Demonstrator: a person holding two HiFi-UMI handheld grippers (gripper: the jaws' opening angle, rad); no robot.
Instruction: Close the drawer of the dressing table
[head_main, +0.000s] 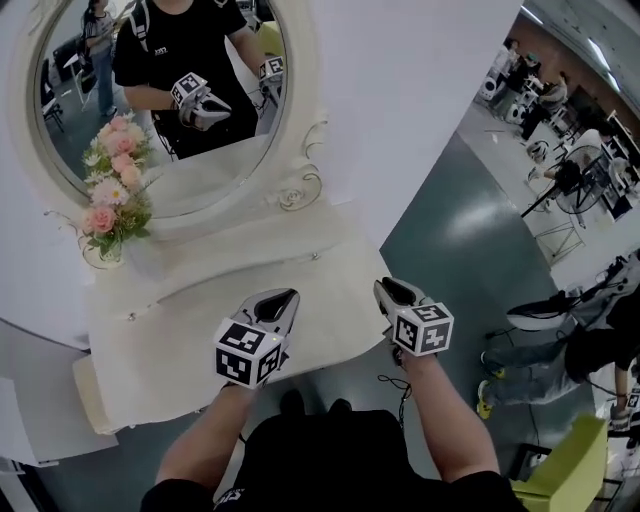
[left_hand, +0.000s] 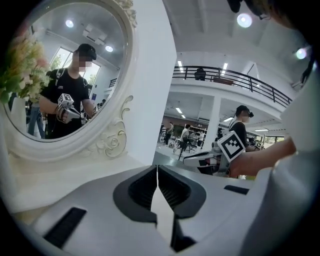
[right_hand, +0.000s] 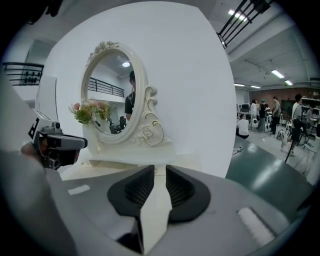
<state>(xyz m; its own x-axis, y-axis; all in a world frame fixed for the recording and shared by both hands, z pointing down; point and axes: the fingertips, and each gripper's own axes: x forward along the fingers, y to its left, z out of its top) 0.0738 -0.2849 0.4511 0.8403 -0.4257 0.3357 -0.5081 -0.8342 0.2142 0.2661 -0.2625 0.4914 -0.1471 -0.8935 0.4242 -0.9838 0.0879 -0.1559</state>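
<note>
The cream dressing table (head_main: 200, 340) stands below me against a white wall, under an oval mirror (head_main: 170, 100). From above, no drawer shows sticking out past its front edge; two small knobs (head_main: 131, 316) sit on the low shelf under the mirror. My left gripper (head_main: 283, 298) hovers over the tabletop's front part, and its jaws (left_hand: 157, 169) meet with nothing between them. My right gripper (head_main: 392, 290) is held above the table's right front corner. Its jaws (right_hand: 155, 172) stand a narrow gap apart and empty. Both grippers point toward the mirror.
A vase of pink and white flowers (head_main: 112, 185) stands at the table's back left. The mirror reflects me and both grippers. Grey floor (head_main: 470, 240) stretches to the right, with people and equipment (head_main: 570, 180) farther off and a green chair (head_main: 570, 460) at the lower right.
</note>
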